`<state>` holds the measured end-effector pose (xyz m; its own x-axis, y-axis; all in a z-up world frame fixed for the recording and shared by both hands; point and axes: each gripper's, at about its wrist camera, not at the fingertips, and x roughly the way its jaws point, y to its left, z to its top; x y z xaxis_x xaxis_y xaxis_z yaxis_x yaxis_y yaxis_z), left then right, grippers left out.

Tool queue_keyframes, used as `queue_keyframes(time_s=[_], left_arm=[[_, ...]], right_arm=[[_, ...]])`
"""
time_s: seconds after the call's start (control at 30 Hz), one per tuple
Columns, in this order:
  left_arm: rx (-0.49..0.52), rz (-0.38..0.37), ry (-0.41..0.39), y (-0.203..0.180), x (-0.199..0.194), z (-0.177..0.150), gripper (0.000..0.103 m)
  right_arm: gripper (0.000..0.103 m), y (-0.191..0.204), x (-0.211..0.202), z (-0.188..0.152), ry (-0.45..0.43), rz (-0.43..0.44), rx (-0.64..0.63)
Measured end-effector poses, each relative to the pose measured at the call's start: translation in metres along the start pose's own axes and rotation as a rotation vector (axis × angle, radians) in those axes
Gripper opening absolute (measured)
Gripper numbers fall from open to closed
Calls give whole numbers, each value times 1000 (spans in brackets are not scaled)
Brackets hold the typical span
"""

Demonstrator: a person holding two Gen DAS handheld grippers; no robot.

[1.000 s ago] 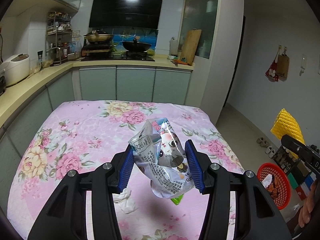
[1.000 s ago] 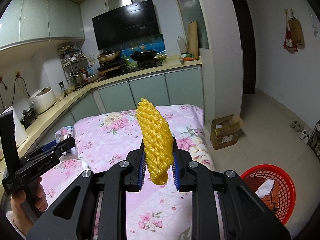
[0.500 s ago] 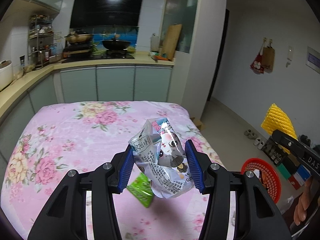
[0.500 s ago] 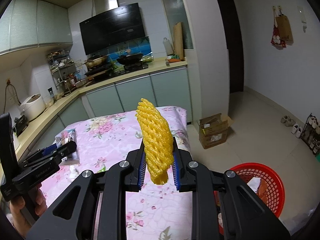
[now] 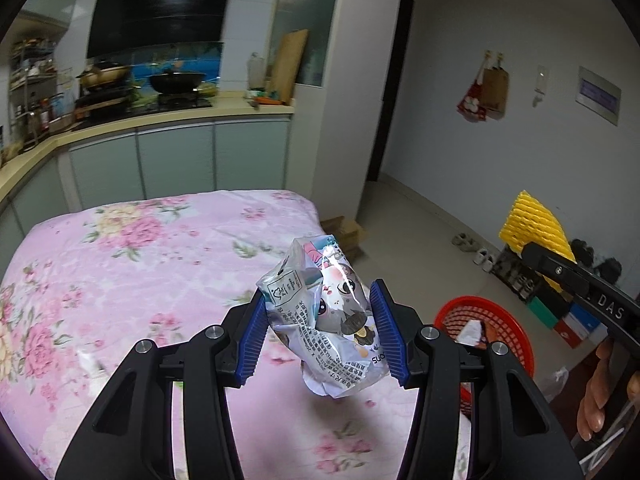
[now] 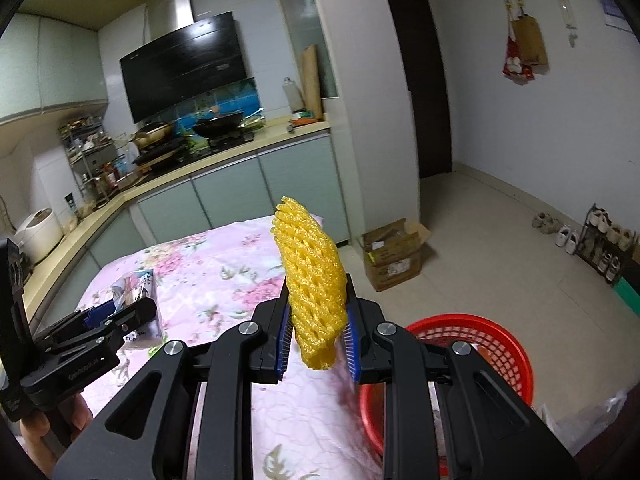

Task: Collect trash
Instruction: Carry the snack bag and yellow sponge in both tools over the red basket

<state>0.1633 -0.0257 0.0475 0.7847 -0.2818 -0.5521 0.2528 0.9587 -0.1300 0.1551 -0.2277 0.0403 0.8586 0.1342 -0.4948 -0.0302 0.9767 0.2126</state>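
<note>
Presently held: a crumpled silvery plastic snack bag printed with a cartoon cat (image 5: 332,320), clamped between the blue ribbed pads of the left claw (image 5: 322,334), lifted clear above the surface covered in a pink floral cloth (image 5: 140,264). Second item: a yellow foam-mesh fruit sleeve (image 6: 312,284), standing upright, pinched in the nearly closed right claw (image 6: 318,338) over the cloth's near edge. Beside the surface, on the pale tiled floor (image 6: 488,248): a round red plastic mesh basket (image 6: 504,344), already holding some white and brownish scraps. Further out: an open brown cardboard box (image 6: 394,254) at the foot of the white pillar, pale green kitchen cabinets (image 5: 176,160), a dark wok (image 5: 176,82) on the stove.
</note>
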Motion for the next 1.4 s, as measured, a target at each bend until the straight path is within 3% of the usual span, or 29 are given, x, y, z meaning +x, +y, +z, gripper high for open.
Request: queue_keyframes(time_s=[0.47, 1.4], left_arm=[[90, -119, 78, -66, 38, -7, 48], [222, -230, 144, -145, 70, -20, 48]], right_arm=[[22, -49, -12, -11, 0, -93, 77], [22, -117, -36, -34, 14, -229, 164]])
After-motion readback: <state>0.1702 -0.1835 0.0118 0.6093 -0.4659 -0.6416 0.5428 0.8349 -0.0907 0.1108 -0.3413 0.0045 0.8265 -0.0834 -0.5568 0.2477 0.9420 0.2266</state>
